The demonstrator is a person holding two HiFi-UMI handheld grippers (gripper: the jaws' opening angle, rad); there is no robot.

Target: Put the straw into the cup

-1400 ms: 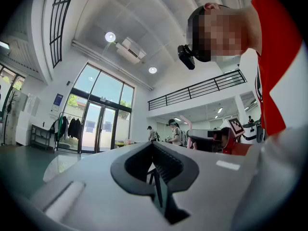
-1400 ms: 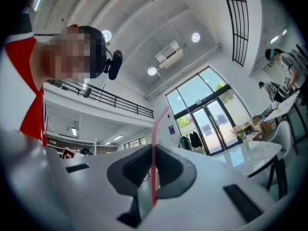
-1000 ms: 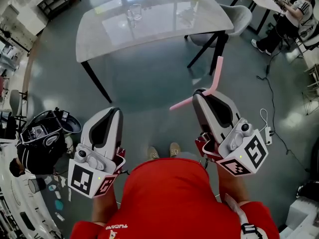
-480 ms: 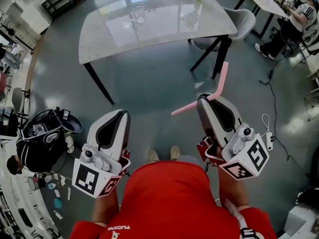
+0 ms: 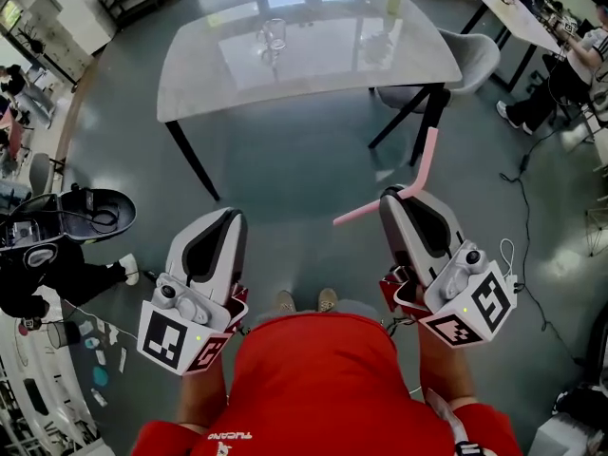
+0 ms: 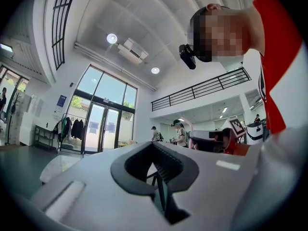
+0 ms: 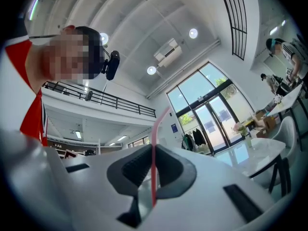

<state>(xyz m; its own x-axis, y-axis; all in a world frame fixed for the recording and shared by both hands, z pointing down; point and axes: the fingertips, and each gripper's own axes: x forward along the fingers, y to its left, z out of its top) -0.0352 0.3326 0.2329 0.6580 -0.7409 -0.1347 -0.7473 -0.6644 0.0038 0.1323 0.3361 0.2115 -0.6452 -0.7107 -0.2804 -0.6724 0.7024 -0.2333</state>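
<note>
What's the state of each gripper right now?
Left tongs: closed, nothing between them.
Right tongs: closed on the pink bendy straw.

The straw (image 5: 425,160) in the right gripper (image 5: 397,198) is pink. The right gripper and the left gripper (image 5: 228,217) are pale grey with black jaw pads. Their cubes carry black-and-white square markers on red. Ahead of them, the table (image 5: 190,74) is pale grey with black legs.

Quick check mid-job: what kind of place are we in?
Probably a large open lab or office hall: tall glass entrance doors, a railed mezzanine above, and a person seated at a desk near the table.
</note>
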